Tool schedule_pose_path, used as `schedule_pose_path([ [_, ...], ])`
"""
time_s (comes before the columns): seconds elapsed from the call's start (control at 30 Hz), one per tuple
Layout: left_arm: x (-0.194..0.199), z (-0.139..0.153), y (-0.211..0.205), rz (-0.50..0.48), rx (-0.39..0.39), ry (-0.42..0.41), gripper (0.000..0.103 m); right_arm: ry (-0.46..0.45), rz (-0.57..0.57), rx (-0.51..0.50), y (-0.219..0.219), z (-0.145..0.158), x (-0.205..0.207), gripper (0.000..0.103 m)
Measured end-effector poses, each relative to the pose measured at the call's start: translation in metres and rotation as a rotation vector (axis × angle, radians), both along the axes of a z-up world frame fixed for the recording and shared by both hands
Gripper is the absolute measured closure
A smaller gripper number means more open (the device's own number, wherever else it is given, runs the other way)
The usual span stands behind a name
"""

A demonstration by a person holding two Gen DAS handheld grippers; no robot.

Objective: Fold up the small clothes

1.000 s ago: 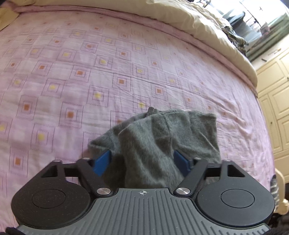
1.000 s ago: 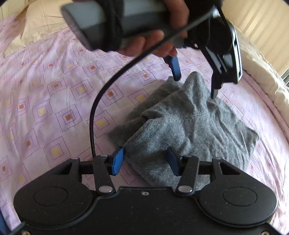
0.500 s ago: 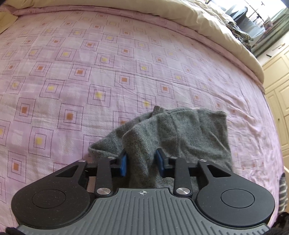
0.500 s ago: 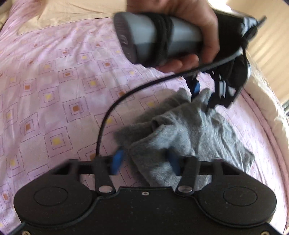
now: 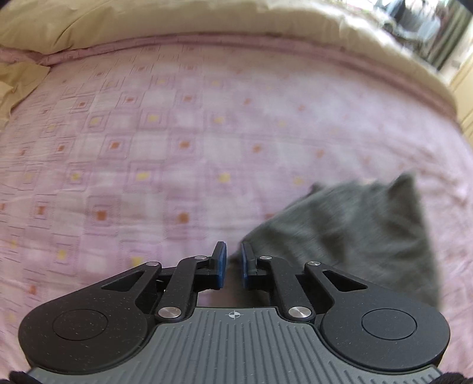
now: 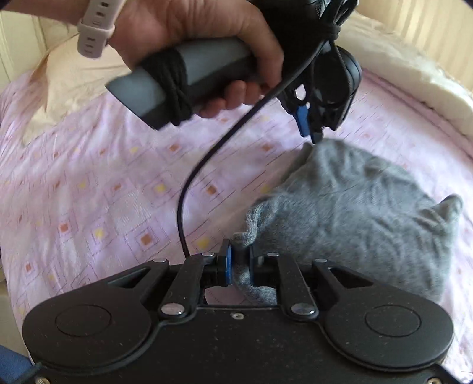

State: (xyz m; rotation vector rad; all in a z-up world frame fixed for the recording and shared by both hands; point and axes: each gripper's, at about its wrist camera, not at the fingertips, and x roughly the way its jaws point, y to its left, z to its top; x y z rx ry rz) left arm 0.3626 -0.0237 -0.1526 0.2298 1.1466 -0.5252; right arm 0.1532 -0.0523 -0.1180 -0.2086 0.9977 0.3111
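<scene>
The pink patterned bed [image 5: 147,141] lies bare to the left, a cream quilt [image 5: 207,20] edging it. The grey garment [image 6: 354,218] lies right; the right gripper [image 6: 239,267] pinches its near edge, while the left gripper [image 5: 231,267], nearly closed, holds nothing visible.

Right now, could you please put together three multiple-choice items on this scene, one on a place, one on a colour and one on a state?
1. Where does the grey knitted garment lie?
A. on a wooden floor
B. on the pink patterned bedspread
C. in a basket

2. What colour are the pads on the gripper fingers?
A. blue
B. red
C. white

3. What is the state of the right gripper?
A. wide open above the cloth
B. shut on nothing
C. shut on an edge of the garment

Answers: 1 B, the pink squared cloth surrounds the garment; 2 A, both wrist views show blue pads; 3 C, grey knit sits pinched between its fingers.
</scene>
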Motion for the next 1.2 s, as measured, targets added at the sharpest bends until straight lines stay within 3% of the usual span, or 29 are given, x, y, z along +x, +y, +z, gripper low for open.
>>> schedule_pose_path([
  [0.1, -0.002, -0.007, 0.009, -0.005, 0.041, 0.004, 0.092, -0.003, -0.008, 0.016, -0.008, 0.005, -0.001, 0.074],
  [0.2, -0.003, 0.005, 0.023, 0.087, -0.032, -0.005, 0.088, -0.029, -0.024, 0.041, -0.016, 0.013, -0.005, 0.063],
  [0.27, -0.007, 0.019, 0.03, 0.127, -0.091, -0.038, 0.068, -0.052, -0.037, 0.047, -0.02, 0.018, -0.011, 0.055],
  [0.37, -0.011, 0.037, 0.028, 0.141, -0.157, -0.071, 0.052, -0.074, -0.059, 0.062, -0.027, 0.025, -0.017, 0.052],
  [0.47, -0.013, 0.04, 0.01, 0.088, -0.179, -0.046, 0.041, -0.082, -0.093, 0.076, -0.033, 0.03, -0.02, 0.048],
  [0.7, -0.018, 0.019, -0.033, -0.016, -0.096, -0.027, 0.041, -0.061, -0.195, 0.101, -0.051, 0.03, -0.018, 0.048],
  [0.8, -0.011, 0.011, -0.03, 0.078, -0.099, 0.023, 0.043, -0.061, -0.209, 0.094, -0.055, 0.031, -0.02, 0.048],
  [0.83, -0.009, 0.01, -0.025, 0.117, -0.12, 0.035, 0.056, -0.06, -0.217, 0.096, -0.057, 0.03, -0.02, 0.048],
  [0.87, -0.009, 0.009, -0.019, 0.134, -0.159, 0.052, 0.093, -0.056, -0.229, 0.102, -0.06, 0.03, -0.021, 0.048],
  [0.93, -0.008, 0.006, -0.015, 0.118, -0.19, 0.081, 0.098, -0.05, -0.256, 0.116, -0.064, 0.029, -0.023, 0.048],
  [1.03, -0.017, 0.014, -0.012, 0.072, -0.178, 0.003, 0.098, -0.042, -0.296, 0.137, -0.071, 0.029, -0.022, 0.048],
  [1.2, -0.016, 0.014, 0.01, 0.142, -0.151, -0.026, 0.098, -0.053, -0.359, 0.173, -0.084, 0.032, -0.023, 0.048],
])
